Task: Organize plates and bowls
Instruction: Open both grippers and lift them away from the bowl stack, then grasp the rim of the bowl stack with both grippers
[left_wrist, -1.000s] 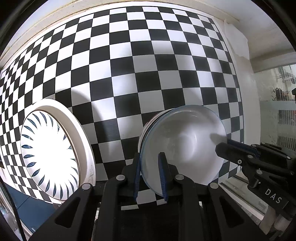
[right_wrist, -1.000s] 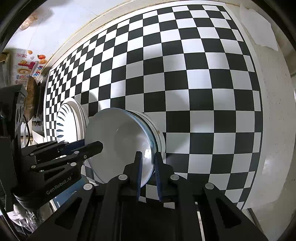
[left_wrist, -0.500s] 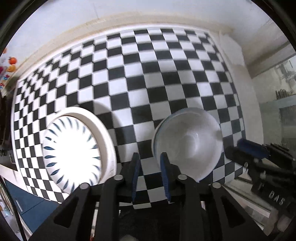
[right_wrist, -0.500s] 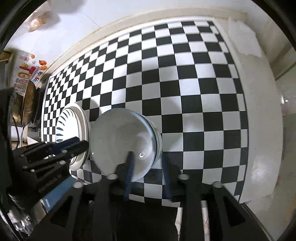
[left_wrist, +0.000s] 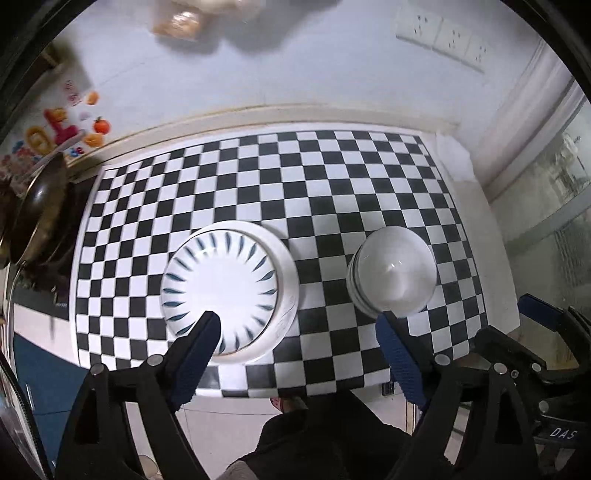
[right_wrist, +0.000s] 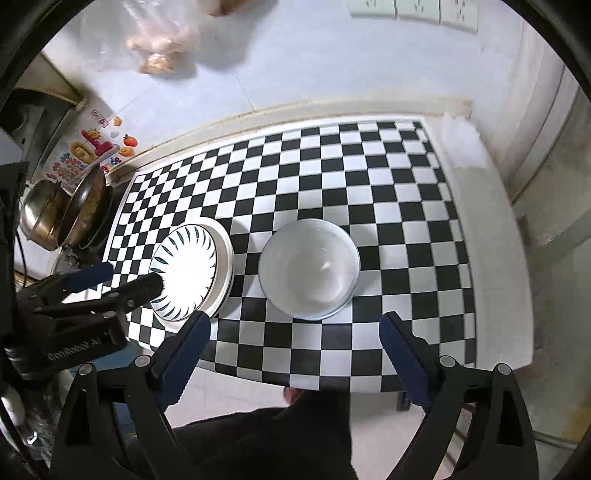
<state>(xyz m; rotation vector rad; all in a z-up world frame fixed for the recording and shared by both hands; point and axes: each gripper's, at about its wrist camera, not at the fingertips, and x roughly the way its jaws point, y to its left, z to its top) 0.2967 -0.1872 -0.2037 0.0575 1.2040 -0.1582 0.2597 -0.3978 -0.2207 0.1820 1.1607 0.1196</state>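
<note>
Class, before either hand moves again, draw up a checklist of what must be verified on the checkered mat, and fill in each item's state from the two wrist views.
1. Left tongs empty, jaws apart: ok; they have just been opening, nothing between them.
2. Right tongs empty, jaws apart: ok; also just opened.
3. Bowls nested and resting on the mat, free of both tongs: ok.
4. Patterned plate stacked on the white plate: ok.
5. Number of bowls in the stack: cannot tell.
6. Plates and bowls apart, not touching: ok.
</note>
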